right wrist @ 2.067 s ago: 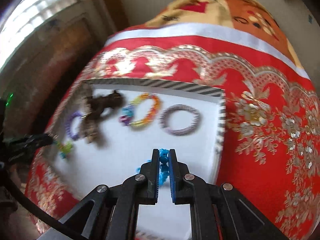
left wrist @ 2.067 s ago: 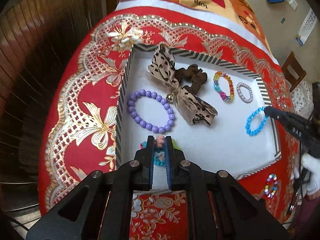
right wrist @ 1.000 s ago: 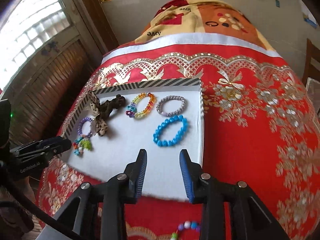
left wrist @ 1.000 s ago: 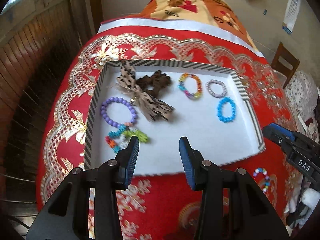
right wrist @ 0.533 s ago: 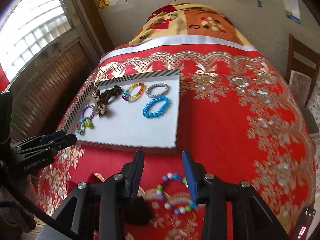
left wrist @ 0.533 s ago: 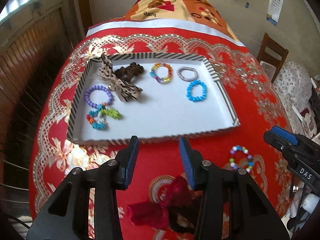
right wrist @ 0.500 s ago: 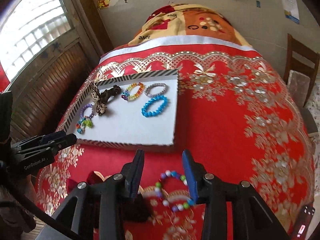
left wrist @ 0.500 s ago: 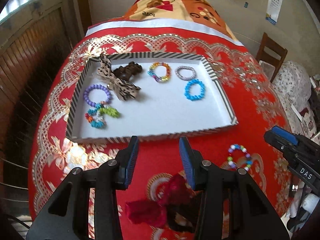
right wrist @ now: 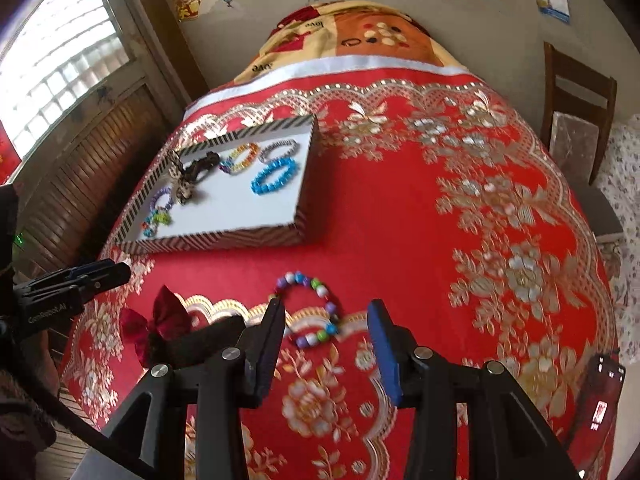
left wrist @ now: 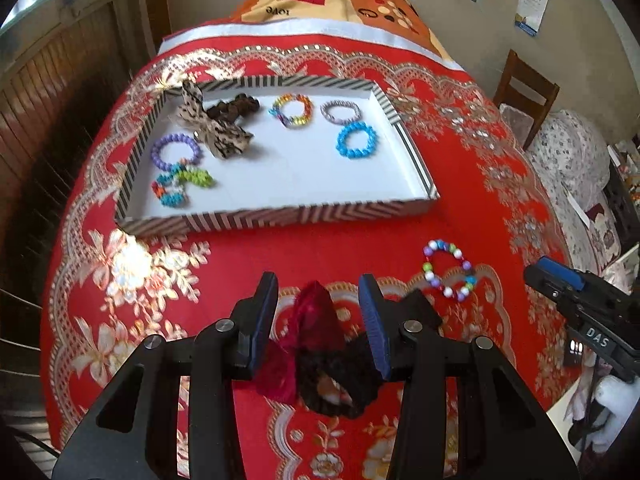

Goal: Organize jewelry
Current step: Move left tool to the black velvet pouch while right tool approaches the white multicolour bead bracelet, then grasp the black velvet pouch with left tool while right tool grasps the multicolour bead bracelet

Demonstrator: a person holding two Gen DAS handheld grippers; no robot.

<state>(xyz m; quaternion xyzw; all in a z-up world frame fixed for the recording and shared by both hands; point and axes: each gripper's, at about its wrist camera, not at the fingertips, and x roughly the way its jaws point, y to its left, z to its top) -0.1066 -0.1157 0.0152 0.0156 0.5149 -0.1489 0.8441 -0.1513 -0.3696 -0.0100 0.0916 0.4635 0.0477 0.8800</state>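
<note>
On the red cloth short of the tray [left wrist: 280,216], both grippers hang spread and empty: the left gripper [left wrist: 318,316] straddles the bow [left wrist: 312,320], the right gripper [right wrist: 326,344] the bead bracelet [right wrist: 310,308]. Each looks lined up to grab its piece for the tray

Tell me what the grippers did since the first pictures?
Both let go: the left gripper dropped the colourful charm bracelet in the tray, the right gripper the blue bracelet. Both opened and pulled back toward the red bow and bead bracelet. The other jewelry stayed put.
</note>
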